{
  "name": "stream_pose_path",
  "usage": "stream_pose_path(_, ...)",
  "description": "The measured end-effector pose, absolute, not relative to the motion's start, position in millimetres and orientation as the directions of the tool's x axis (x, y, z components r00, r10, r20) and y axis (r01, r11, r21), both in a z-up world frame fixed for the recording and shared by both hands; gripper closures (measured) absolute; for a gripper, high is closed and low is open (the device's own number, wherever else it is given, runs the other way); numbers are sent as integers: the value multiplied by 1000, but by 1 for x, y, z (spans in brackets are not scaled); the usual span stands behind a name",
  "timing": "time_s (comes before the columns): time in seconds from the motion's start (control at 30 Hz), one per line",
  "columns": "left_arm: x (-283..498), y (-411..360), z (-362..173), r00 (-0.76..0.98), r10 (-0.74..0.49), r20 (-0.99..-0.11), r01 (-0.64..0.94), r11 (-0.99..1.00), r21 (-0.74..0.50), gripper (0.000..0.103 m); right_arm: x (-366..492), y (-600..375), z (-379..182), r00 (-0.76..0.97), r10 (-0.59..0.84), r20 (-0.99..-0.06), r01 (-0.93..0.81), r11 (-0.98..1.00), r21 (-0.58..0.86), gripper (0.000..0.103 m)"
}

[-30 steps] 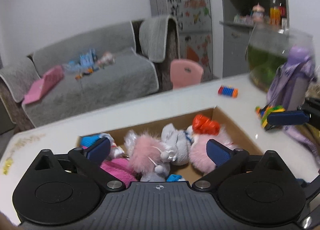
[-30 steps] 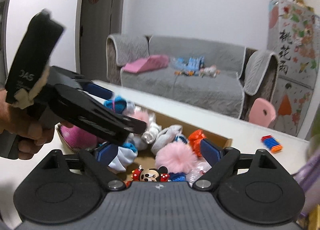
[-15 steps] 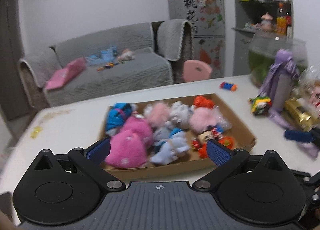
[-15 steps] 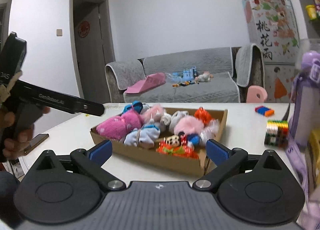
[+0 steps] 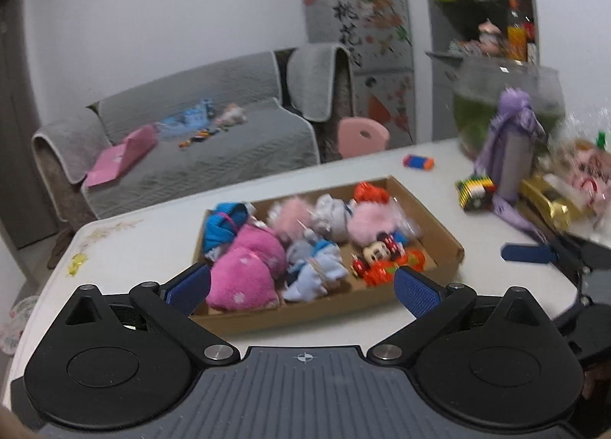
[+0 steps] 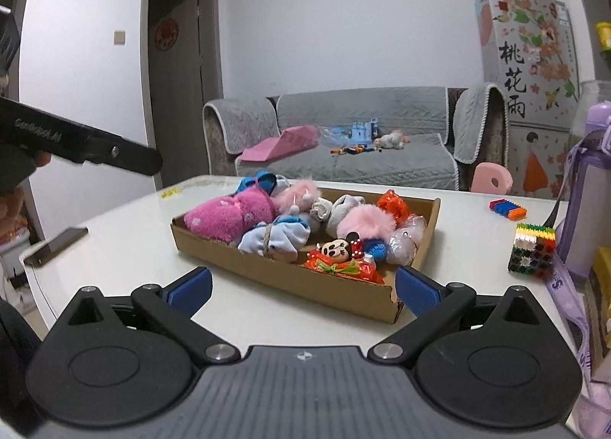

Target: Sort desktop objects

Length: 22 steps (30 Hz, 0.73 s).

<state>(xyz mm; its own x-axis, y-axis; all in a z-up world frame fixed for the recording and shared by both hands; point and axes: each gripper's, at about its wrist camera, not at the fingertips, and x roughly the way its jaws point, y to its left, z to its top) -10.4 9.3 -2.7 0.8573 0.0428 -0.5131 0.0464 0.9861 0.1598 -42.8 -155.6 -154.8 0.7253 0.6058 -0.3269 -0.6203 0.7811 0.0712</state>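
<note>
A shallow cardboard tray (image 5: 446, 244) (image 6: 290, 278) stands on the white table, filled with several soft toys: a magenta plush (image 5: 248, 271) (image 6: 225, 215), pink pom-poms (image 6: 362, 219), a Minnie figure (image 6: 338, 248) and orange wrapped items (image 5: 382, 269). My left gripper (image 5: 301, 286) is open and empty, held back from the tray's near edge. My right gripper (image 6: 301, 286) is open and empty, in front of the tray's corner. The left gripper's finger shows at the left of the right wrist view (image 6: 114, 150).
A multicoloured block cube (image 6: 532, 250) (image 5: 473, 191) and a purple bottle (image 5: 513, 156) (image 6: 590, 187) stand right of the tray. A blue-orange block strip (image 6: 508, 208) (image 5: 418, 161) lies further back. A phone (image 6: 57, 244) lies at the table's left edge. Gold packaging (image 5: 550, 202) is at the right.
Both grippers have pulled back and up from over the tray. The whole tray now shows in front of them. Both stayed open and empty.
</note>
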Motion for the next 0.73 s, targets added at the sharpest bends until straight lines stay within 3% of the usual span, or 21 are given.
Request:
stream_pose_path(0.2, -10, 2, 6, 881, 39, -472, 49, 983, 174, 0, -43, -156, -156, 721, 613, -323, -623, 778, 83, 1)
stream_pose_path(0.43, 4, 19, 19, 868, -44, -494, 17, 998, -58, 1, -44, -157, -155, 720, 617, -317, -623, 776, 94, 1)
stream_pose_path(0.53, 10, 16, 16, 849, -7, -529, -4, 1000, -19, 1, -44, -157, -155, 721, 617, -316, -622, 777, 97, 1)
stream_pose_path(0.63, 7, 6, 13, 868, 121, -482, -65, 989, 132, 1, -44, -155, -155, 719, 618, -317, -624, 775, 97, 1)
stream_pose_path(0.73, 13, 13, 12, 840, 49, -540, -30, 999, 44, 1, -44, -154, -155, 717, 620, -319, -627, 773, 93, 1)
